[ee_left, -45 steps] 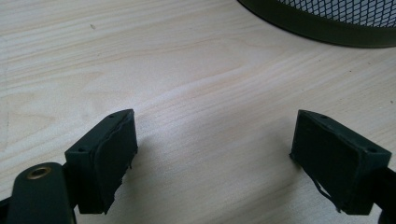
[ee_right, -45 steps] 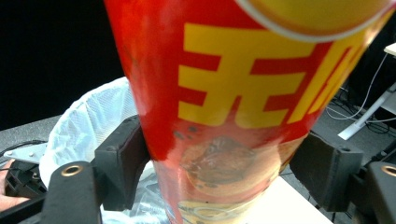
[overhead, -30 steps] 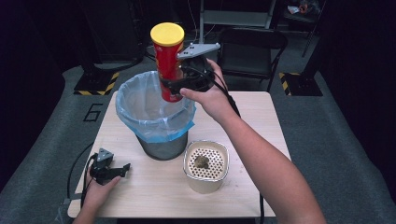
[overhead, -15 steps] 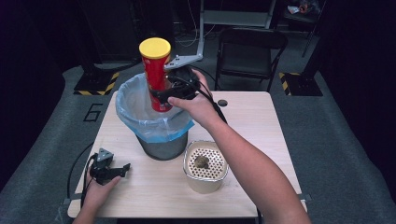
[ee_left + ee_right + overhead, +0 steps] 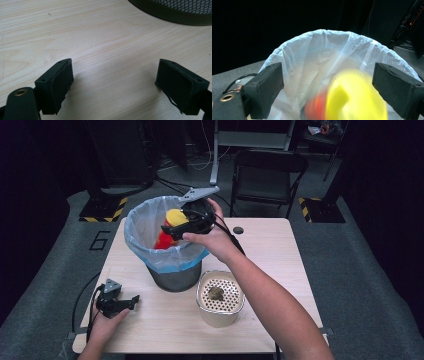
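Note:
A red canister with a yellow lid (image 5: 169,226) lies tilted inside the bin, its lid uppermost; in the right gripper view the canister (image 5: 352,100) is a blur below and between the jaws. The metal bin (image 5: 175,279) with its pale blue liner (image 5: 324,50) stands at the table's middle left. My right gripper (image 5: 186,223) hovers over the bin's near right rim, and in its own view the right gripper (image 5: 327,85) is open, touching nothing. My left gripper (image 5: 127,301) rests open on the wooden table (image 5: 270,250) near the front left corner; my left gripper (image 5: 115,82) has bare wood between its jaws.
A cream perforated container (image 5: 220,317) holding a dark lump (image 5: 216,293) stands in front of the bin. The bin's dark base (image 5: 175,12) lies just beyond the left jaws. A folding chair (image 5: 265,175) stands behind the table. A small dark disc (image 5: 238,230) lies at the back.
The right gripper came down with the canister from above the bin, then opened; the canister has dropped into the bin and tipped over. The left gripper has not moved.

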A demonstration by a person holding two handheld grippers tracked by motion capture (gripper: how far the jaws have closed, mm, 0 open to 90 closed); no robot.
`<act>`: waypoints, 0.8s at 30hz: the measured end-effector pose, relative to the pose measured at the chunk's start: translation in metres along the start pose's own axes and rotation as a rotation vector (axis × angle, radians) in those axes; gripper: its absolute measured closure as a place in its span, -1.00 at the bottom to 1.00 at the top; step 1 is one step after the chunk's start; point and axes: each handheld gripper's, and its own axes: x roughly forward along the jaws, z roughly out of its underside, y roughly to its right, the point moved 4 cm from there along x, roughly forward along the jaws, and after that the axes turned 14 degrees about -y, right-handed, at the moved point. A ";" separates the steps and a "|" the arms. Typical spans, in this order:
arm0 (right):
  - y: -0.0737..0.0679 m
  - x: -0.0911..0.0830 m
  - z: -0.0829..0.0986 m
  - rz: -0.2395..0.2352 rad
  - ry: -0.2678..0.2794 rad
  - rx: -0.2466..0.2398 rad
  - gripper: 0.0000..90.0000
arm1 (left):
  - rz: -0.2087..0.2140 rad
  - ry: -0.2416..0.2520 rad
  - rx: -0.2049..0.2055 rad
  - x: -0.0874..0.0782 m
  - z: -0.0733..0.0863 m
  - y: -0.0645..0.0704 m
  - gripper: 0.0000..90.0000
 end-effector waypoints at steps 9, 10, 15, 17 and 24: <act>0.012 -0.027 0.024 0.008 0.013 0.037 -0.65 | 0.006 -0.011 0.003 -0.001 0.000 0.000 -0.69; 0.014 -0.029 0.028 0.013 0.013 0.036 -0.63 | 0.005 -0.011 0.004 -0.001 0.000 0.000 -0.69; 0.026 -0.040 0.048 0.044 0.004 0.047 -0.57 | 0.005 -0.011 0.003 -0.001 0.000 0.000 -0.69; 0.028 -0.044 0.054 0.046 0.005 0.055 -0.56 | 0.005 -0.011 0.004 -0.001 0.000 0.000 -0.69; 0.036 -0.063 0.091 0.115 0.007 0.049 -0.51 | 0.006 -0.011 0.004 -0.001 0.000 0.000 -0.69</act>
